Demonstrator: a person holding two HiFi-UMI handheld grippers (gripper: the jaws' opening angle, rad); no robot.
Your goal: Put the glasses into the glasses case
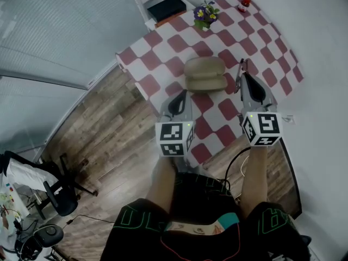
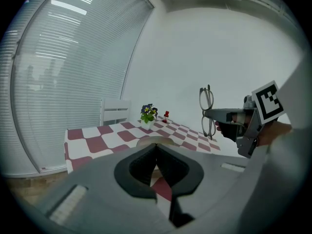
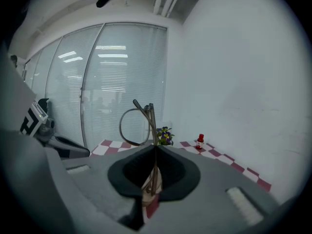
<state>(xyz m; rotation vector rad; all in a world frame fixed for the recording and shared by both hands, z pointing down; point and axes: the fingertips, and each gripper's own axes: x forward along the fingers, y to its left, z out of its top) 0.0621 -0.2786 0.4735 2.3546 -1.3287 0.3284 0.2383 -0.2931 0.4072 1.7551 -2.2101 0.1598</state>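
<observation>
Thin wire-rimmed glasses [image 3: 150,118] pinched upright in right claw [image 3: 154,152], just right of the apparently open beige clamshell case [image 1: 205,75] on red-checked worktop [image 1: 261,42], seemingly for lowering in; left claw [image 2: 156,152] closed, empty, before the case.

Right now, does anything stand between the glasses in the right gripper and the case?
Nothing visible does. The right gripper holds the glasses just beside the case, with only bare tablecloth between them.
</observation>
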